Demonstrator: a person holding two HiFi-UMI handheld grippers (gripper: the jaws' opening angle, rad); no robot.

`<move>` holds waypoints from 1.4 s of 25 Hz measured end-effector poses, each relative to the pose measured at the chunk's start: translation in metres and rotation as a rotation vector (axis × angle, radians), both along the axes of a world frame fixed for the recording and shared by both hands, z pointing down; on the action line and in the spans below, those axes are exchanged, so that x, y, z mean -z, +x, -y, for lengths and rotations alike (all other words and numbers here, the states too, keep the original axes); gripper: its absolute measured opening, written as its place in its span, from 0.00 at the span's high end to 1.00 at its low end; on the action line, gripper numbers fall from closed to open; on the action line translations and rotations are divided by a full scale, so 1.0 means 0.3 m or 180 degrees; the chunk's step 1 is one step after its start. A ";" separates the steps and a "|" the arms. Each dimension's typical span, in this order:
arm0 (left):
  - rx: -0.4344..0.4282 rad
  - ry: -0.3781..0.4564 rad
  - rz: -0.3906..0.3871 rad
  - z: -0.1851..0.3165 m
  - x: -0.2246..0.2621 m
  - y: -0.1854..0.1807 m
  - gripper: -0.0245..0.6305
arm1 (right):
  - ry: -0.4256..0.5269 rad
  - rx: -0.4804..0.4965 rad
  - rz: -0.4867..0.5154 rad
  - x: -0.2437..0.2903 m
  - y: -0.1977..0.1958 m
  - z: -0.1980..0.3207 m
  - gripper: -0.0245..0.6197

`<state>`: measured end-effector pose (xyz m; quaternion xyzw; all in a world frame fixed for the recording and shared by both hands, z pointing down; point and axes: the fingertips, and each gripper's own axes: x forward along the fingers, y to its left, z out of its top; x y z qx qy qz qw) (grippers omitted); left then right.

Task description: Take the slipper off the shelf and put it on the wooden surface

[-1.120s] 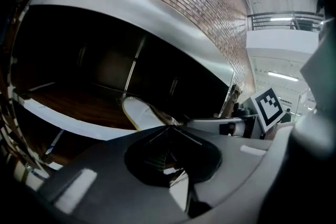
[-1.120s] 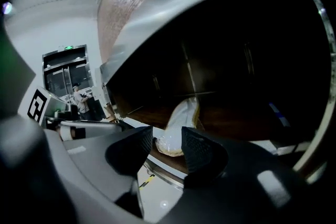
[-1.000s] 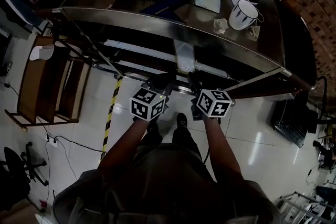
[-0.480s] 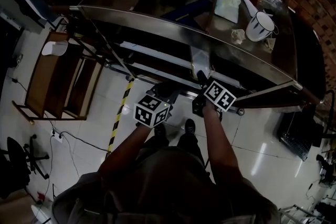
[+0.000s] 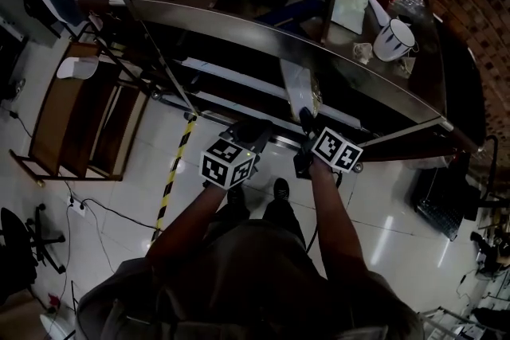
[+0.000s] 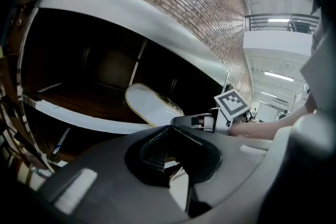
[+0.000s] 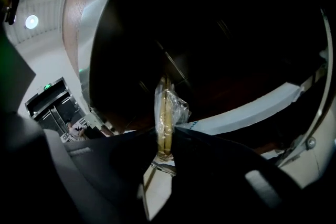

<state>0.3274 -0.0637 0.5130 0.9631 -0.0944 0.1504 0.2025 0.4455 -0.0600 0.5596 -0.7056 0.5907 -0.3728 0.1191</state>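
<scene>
The right claw [image 7: 165, 150], its jaws just closed in, grips the plastic-wrapped slipper [image 7: 166, 113], which stands on edge at the front of the shelf [image 7: 247, 112]. The left claw [image 6: 169, 134] is clenched on nothing beside it. Only 1 step, the grasp, looks done. The carry to the wooden surface, probably the brown rack [image 5: 92, 119] at the left, remains.

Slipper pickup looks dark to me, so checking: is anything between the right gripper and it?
Nothing visible: the right gripper has just been closing its fingers, which now pinch the slipper edge-on.
</scene>
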 end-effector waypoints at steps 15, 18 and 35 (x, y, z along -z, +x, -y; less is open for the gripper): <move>0.1287 0.0231 -0.0030 0.193 0.100 -0.286 0.95 | 0.0065 0.1810 -0.0422 0.066 -0.401 0.154 0.87; 0.1660 0.0240 0.0028 0.201 0.095 -0.385 0.95 | 0.0101 0.2180 -0.0420 0.069 -0.490 0.181 0.87; 0.3415 0.0292 0.0150 0.251 0.091 -1.264 0.95 | 0.0398 0.3626 -0.0516 0.119 -1.321 0.459 0.87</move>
